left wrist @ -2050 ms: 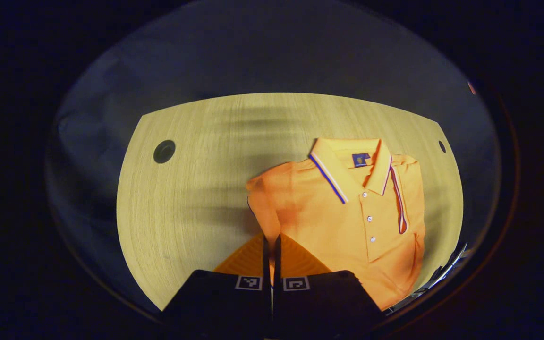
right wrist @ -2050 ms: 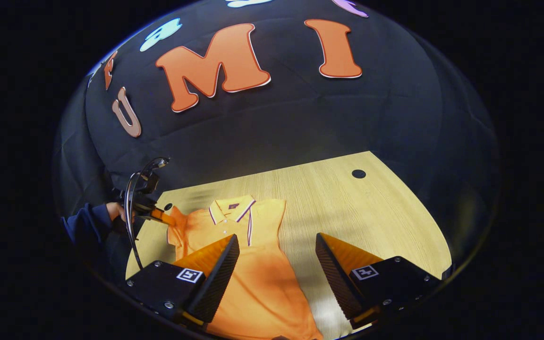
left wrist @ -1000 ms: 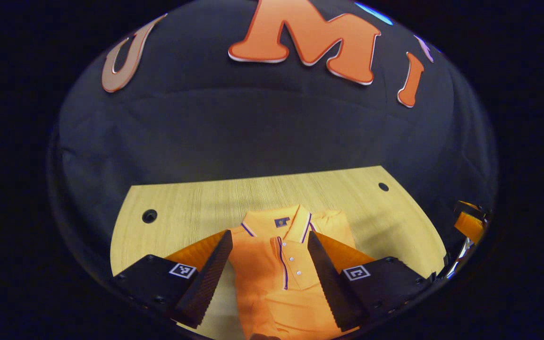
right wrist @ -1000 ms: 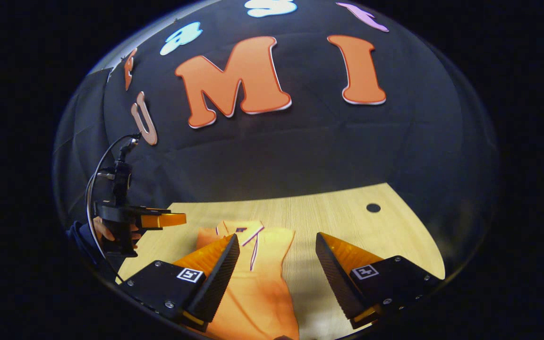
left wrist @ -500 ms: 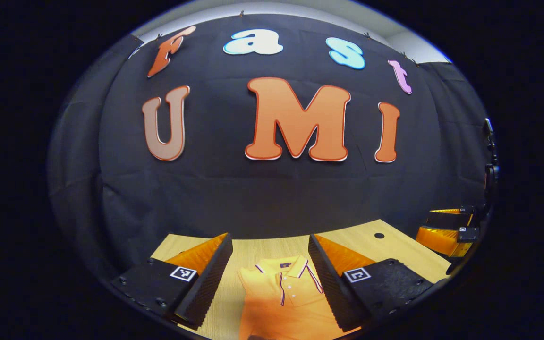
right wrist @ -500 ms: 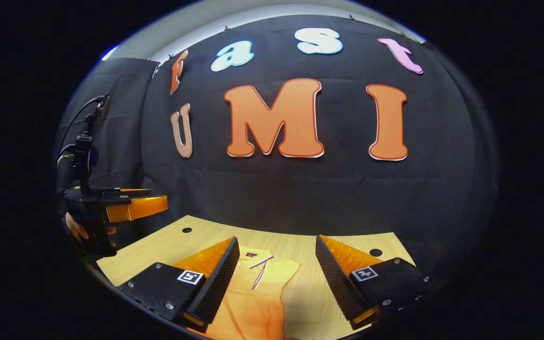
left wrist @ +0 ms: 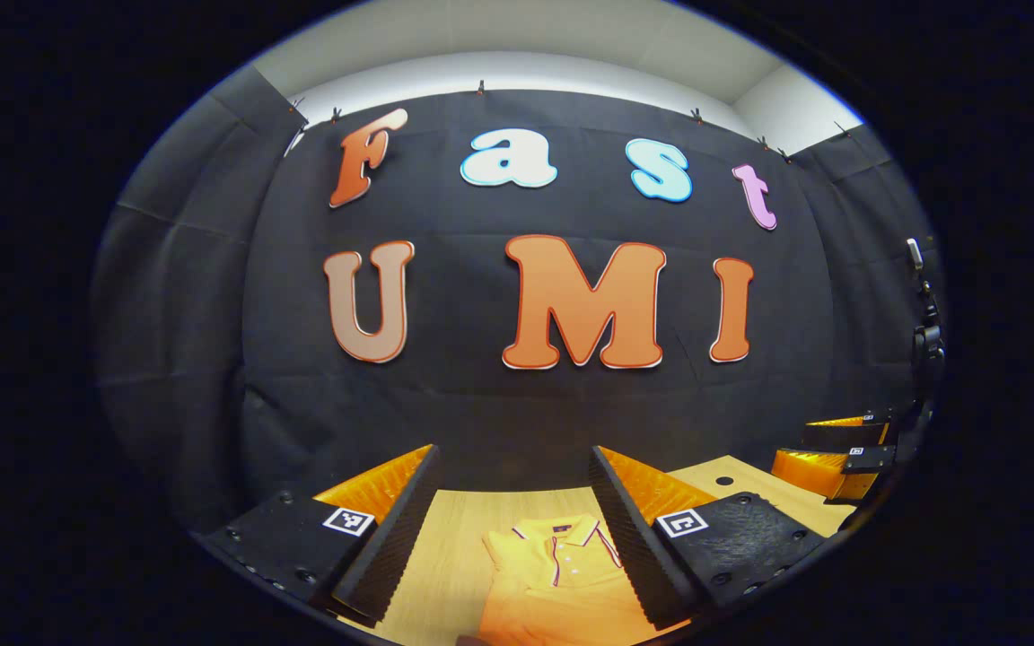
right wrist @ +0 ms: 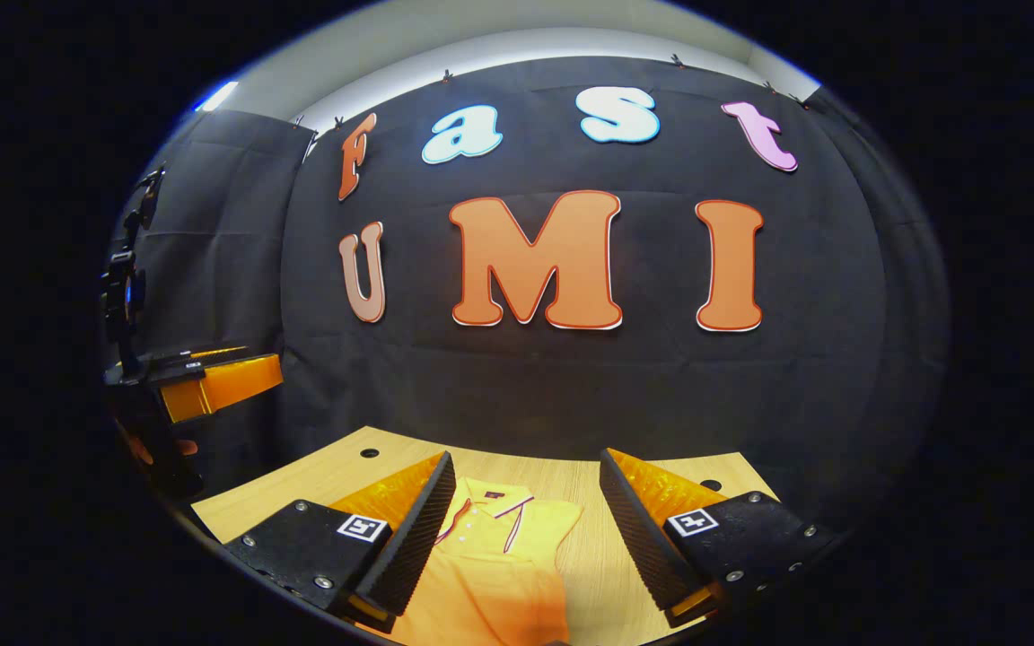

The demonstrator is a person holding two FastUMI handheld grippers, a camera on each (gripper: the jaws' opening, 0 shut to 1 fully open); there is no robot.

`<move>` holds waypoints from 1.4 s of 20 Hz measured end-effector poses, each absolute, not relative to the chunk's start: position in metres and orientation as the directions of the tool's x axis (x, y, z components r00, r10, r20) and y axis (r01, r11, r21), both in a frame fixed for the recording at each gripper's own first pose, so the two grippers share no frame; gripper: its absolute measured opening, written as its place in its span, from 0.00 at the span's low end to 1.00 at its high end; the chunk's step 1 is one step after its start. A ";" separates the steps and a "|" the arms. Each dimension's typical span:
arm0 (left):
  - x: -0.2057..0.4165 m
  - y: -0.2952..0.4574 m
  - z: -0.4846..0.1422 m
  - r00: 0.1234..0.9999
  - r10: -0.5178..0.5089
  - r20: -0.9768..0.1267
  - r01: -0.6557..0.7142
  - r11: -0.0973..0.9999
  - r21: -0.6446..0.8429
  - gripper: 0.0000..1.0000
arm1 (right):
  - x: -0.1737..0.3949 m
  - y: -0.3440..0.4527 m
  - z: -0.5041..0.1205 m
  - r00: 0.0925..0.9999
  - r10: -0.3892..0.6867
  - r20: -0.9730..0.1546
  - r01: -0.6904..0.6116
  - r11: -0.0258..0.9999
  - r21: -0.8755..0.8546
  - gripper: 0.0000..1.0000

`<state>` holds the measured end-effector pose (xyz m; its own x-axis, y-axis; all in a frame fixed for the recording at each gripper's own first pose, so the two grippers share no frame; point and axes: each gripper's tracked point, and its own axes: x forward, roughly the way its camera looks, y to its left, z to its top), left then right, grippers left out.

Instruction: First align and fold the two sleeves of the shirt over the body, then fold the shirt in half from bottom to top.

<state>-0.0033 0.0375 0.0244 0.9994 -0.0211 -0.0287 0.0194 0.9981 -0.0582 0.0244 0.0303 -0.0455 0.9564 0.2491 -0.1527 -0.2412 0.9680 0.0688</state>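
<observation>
Apparently sleeves done: shirt lies narrow on table, collar away, sides tucked in. Left gripper and right gripper both released, raised above it, holding nothing. Bottom-to-top fold likely remains; hem out of sight.

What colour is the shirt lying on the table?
Orange shirt, with dark-and-white striped collar trim; clearest in the left gripper view.

my left gripper and my right gripper both held wide apart above the pale wooden table, orange collared shirt flat below between my fingers, bare wood either side, black cloth wall behind
</observation>
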 end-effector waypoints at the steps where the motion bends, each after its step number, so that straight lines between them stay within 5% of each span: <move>1: -0.015 0.041 0.032 1.000 -0.009 0.001 0.009 0.999 -0.048 0.98 | 0.022 0.034 -0.045 0.961 0.239 -0.141 -0.231 0.971 0.067 0.98; 4: -0.045 0.041 0.043 0.996 -0.039 0.076 0.041 0.999 -0.022 0.98 | 0.003 0.035 -0.037 0.969 0.214 -0.122 -0.207 0.976 0.063 0.98; 12: -0.107 0.030 0.010 0.994 -0.109 -0.013 0.109 0.993 -0.034 0.97 | -0.053 0.030 -0.041 0.977 0.158 -0.142 -0.149 0.986 0.072 0.98; 28: -0.159 0.023 -0.133 0.890 -0.042 -0.453 0.049 0.999 0.004 0.98 | -0.119 -0.025 -0.156 0.874 0.162 -0.458 -0.162 0.986 0.039 0.98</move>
<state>-0.1590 0.0226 -0.1327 0.8904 -0.0415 -0.4534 0.0487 0.9988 0.0042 -0.1191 -0.0250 -0.1562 0.8742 0.1618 -0.4579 -0.1620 0.9860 0.0392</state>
